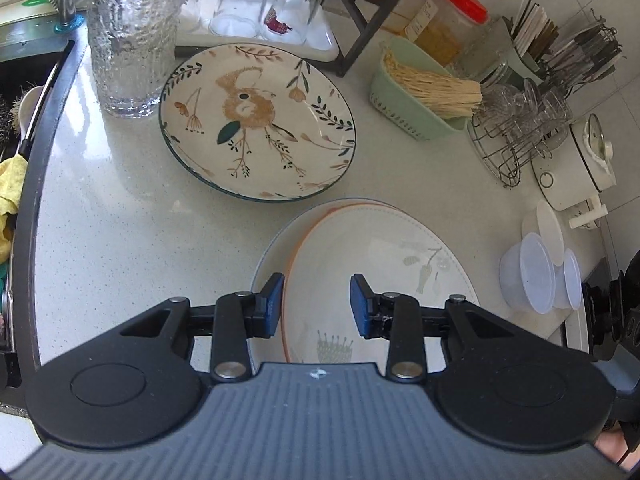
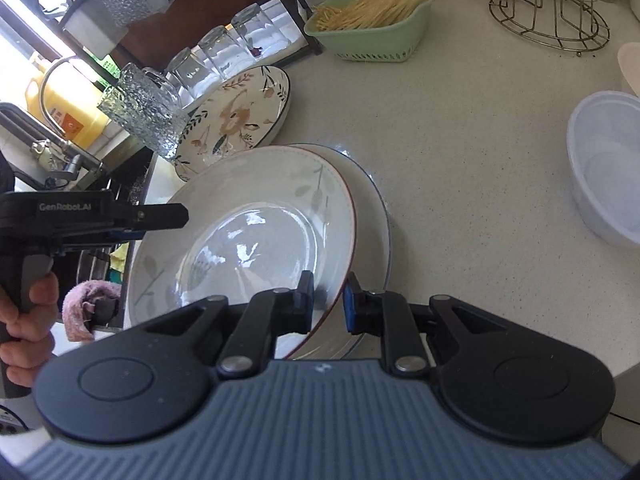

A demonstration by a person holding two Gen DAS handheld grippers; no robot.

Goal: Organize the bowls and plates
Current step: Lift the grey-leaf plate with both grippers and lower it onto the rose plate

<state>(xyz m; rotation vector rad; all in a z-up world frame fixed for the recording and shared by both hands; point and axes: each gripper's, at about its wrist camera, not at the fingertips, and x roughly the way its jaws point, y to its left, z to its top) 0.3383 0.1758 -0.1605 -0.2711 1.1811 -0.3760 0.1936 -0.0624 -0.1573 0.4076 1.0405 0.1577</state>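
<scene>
Two plates already stack on the counter [image 1: 120, 240]; the right gripper [image 2: 328, 300] straddles the red-rimmed plate [image 2: 260, 220] rim unclamped, left gripper [image 1: 317, 304] jaws apart, floral plate [image 1: 256, 120] remains near the sink edge.

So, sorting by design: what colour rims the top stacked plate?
Thin reddish-orange line on the top plate; right wrist view shows it best.

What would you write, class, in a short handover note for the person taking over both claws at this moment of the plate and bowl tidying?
Right claw: straddling the rim of the red-rimmed white leaf-print plate, grip not confirmed.
Left claw: open, holding nothing, above that plate.
That plate sits on the blue-rimmed white plate.
The round floral plate with dark green rim lies apart, beside the textured glass jug.
The translucent white plastic bowls lie on the light speckled counter.
Done: two plates stacked.
Left: floral plate, bowls.
</scene>
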